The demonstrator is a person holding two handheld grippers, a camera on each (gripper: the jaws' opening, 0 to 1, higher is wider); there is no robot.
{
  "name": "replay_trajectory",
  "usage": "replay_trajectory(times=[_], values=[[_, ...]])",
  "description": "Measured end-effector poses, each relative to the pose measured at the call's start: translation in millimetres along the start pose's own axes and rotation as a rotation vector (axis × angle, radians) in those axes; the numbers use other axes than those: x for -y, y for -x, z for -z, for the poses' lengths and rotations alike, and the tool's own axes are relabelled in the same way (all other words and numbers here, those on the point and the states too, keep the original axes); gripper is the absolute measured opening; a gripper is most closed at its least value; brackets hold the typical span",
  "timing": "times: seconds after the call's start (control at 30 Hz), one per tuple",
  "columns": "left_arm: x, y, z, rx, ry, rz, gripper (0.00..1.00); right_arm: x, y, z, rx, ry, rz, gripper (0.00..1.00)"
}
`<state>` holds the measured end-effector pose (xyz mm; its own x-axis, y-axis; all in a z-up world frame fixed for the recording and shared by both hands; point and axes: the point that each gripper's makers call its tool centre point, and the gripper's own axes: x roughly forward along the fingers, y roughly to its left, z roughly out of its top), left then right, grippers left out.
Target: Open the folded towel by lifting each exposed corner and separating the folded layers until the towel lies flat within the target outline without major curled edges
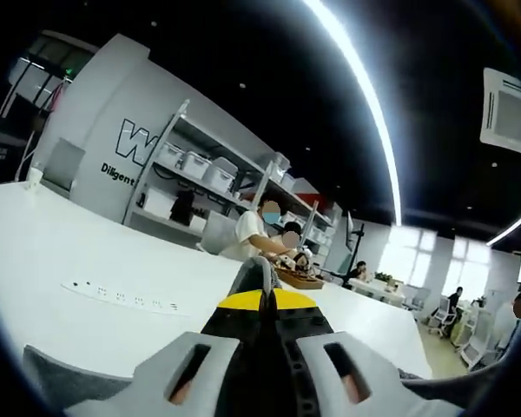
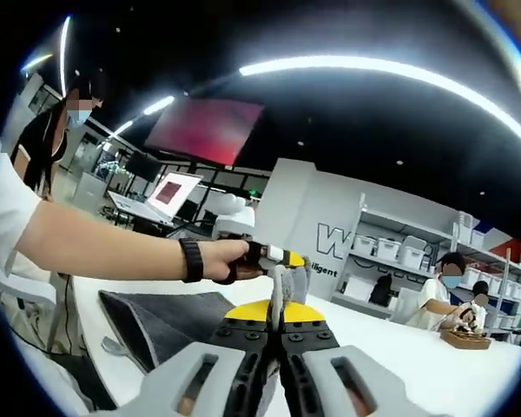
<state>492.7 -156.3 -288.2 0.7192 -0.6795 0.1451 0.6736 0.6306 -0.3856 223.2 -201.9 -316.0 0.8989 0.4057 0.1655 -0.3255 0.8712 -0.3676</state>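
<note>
A broad white bench (image 1: 87, 252) takes up the lower left of the left gripper view and runs back toward a grey wall with lettering and open shelving (image 1: 200, 174) stacked with pale bins. Seated people work at the bench's far end, near a shallow wooden tray (image 1: 300, 280).

In the right gripper view the grey towel (image 2: 161, 323) lies on the same white bench (image 2: 399, 347), left of centre; one part is drawn up off the surface into a thin, pale vertical strip above the right tongs (image 2: 278, 300). Those tongs look closed, jaws together on that raised towel edge. A person's forearm reaches in from the left with a black band at the wrist, the hand (image 2: 230, 259) gripping the other gripper's handle just behind the lifted cloth.

In the left gripper view the left tongs (image 1: 262, 282) are drawn together too, with a pale fold of cloth pinched between the tips — the towel, it seems. A grey swath of towel (image 1: 61, 378) lies low at the left, beside the gripper body. A flush white socket strip (image 1: 122, 297) sits in the bench top.
</note>
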Motion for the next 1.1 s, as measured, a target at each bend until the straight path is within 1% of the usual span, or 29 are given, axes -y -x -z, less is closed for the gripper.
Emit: replay_trajectory(times=[0.07, 0.23, 0.33, 0.4, 0.43, 0.47, 0.5, 0.63, 0.7, 0.73, 0.83, 0.93, 1.03, 1.07, 1.1], values=[[4.3, -3, -2.6, 0.008, 0.017, 0.012, 0.00, 2, 1, 2.5, -0.008, 0.012, 0.008, 0.00], [15.9, -8, -5.4, 0.008, 0.006, 0.031, 0.00, 6, 4, 2.7, -0.005, 0.016, 0.024, 0.00], [19.5, -11, -3.5, -0.002, 0.002, 0.038, 0.00, 7, 6, 4.5, -0.012, 0.031, 0.027, 0.00], [22.8, -14, -2.2, -0.010, 0.013, 0.054, 0.00, 10, 8, 7.1, -0.024, 0.047, 0.041, 0.00], [27.6, -15, -0.2, -0.016, 0.064, 0.080, 0.00, 11, 9, 7.5, -0.022, 0.049, 0.049, 0.00], [26.6, -16, -0.2, -0.014, 0.082, 0.078, 0.00, 13, 10, 9.6, -0.030, 0.061, 0.062, 0.00], [25.8, -16, -0.1, -0.014, 0.078, 0.076, 0.00, 16, 11, 11.7, -0.033, 0.080, 0.078, 0.00], [29.0, -22, 4.2, -0.022, 0.057, 0.083, 0.00, 19, 12, 14.3, -0.041, 0.073, 0.082, 0.00], [29.4, -23, 5.2, -0.023, 0.067, 0.082, 0.00, 21, 12, 15.1, -0.046, 0.082, 0.088, 0.00], [31.7, -25, 6.7, -0.027, 0.080, 0.096, 0.00, 22, 13, 16.1, -0.051, 0.087, 0.093, 0.00], [32.3, -27, 10.3, -0.035, 0.086, 0.096, 0.00, 24, 15, 20.0, -0.058, 0.074, 0.093, 0.00], [32.7, -29, 13.2, -0.040, 0.098, 0.106, 0.00, 25, 16, 23.2, -0.066, 0.090, 0.104, 0.00], [34.4, -30, 18.9, -0.055, 0.160, 0.119, 0.00, 25, 16, 25.3, -0.074, 0.105, 0.103, 0.00], [32.7, -31, 21.6, -0.062, 0.178, 0.115, 0.00, 24, 16, 27.6, -0.078, 0.096, 0.098, 0.00], [32.3, -31, 22.9, -0.065, 0.167, 0.111, 0.00, 23, 16, 30.1, -0.085, 0.080, 0.087, 0.00]])
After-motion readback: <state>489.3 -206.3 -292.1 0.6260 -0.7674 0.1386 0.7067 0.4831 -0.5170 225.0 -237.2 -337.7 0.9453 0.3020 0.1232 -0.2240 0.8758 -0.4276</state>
